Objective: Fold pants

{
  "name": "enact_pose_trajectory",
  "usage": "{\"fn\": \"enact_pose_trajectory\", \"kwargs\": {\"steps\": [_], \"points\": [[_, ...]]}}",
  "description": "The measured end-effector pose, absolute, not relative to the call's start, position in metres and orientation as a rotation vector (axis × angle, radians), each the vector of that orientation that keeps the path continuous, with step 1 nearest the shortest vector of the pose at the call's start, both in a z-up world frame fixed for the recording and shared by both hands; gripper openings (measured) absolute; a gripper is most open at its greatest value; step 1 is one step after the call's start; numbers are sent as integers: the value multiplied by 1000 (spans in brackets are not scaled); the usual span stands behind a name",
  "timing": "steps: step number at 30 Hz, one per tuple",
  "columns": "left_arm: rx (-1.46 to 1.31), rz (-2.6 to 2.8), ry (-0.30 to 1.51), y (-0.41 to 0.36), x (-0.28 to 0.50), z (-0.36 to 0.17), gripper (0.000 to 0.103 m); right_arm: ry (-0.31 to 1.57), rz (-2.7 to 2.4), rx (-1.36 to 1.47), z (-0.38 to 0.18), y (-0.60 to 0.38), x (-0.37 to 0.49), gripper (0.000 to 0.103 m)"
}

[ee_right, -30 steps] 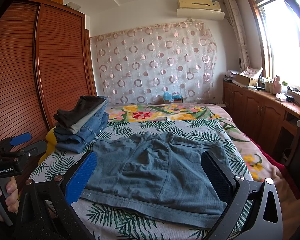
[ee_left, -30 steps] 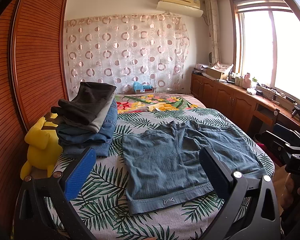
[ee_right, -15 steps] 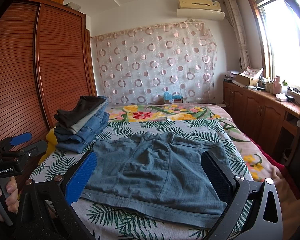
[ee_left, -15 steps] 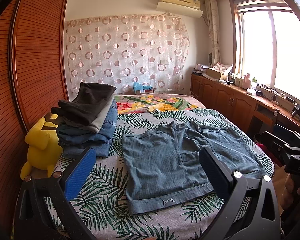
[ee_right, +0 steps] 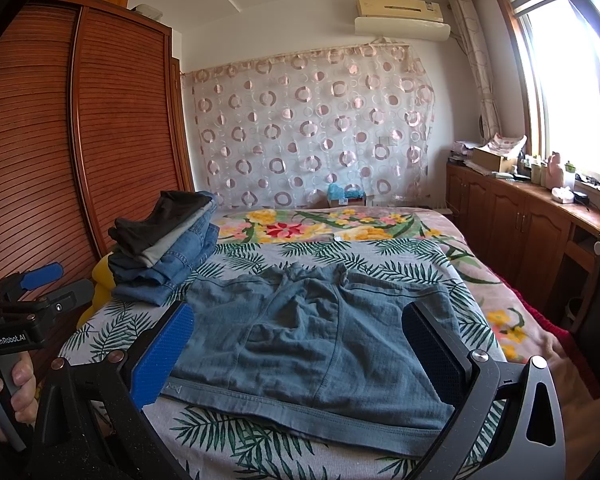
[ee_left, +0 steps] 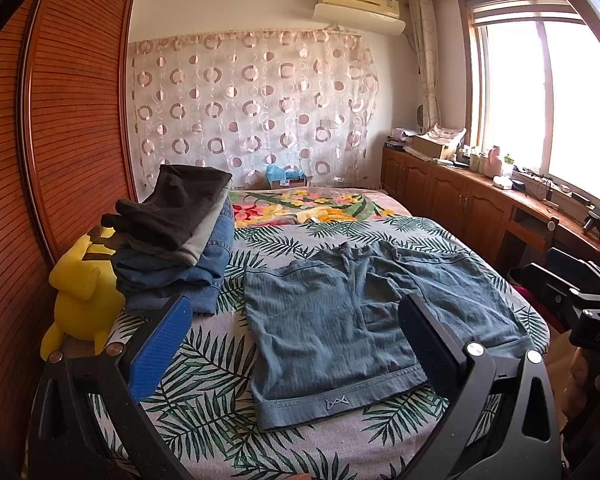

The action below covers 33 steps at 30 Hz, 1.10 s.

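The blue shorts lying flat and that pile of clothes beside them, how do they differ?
The blue shorts lie spread open in a single layer; the pile of clothes is folded and stacked. The shorts are one colour; the pile mixes black, grey and denim. Both rest on the leaf-print bedspread.

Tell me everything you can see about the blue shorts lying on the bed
The blue shorts are a grey-blue, lightly textured fabric, spread flat and unfolded on the leaf-print bedspread. The wide waistband, bearing a small stitched logo, faces the cameras; the two short legs point toward the curtain, with some bunching at the crotch. A seamed pocket shows on one side. Nothing rests on them. The stack of folded clothes sits to their left, apart. Both open grippers hover near the waistband without gripping it.
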<state>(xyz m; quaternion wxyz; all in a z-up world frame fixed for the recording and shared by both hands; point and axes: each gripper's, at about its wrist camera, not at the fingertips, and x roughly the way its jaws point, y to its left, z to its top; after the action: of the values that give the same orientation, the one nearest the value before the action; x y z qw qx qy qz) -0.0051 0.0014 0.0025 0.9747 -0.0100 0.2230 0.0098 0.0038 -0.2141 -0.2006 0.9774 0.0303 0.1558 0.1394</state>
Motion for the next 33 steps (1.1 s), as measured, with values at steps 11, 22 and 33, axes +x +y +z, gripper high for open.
{"fn": "enact_pose_trajectory", "kwargs": {"steps": [11,22,33], "points": [[-27,25,521,8,8,-23,103,359,243,48,-210,-228,10,103],[-22,21,592,16,20,-50,103,431,192,24,-223,-238,21,103],[-44,-19,695,28,31,-84,103,543,141,-15,-230,-239,26,103]]}}
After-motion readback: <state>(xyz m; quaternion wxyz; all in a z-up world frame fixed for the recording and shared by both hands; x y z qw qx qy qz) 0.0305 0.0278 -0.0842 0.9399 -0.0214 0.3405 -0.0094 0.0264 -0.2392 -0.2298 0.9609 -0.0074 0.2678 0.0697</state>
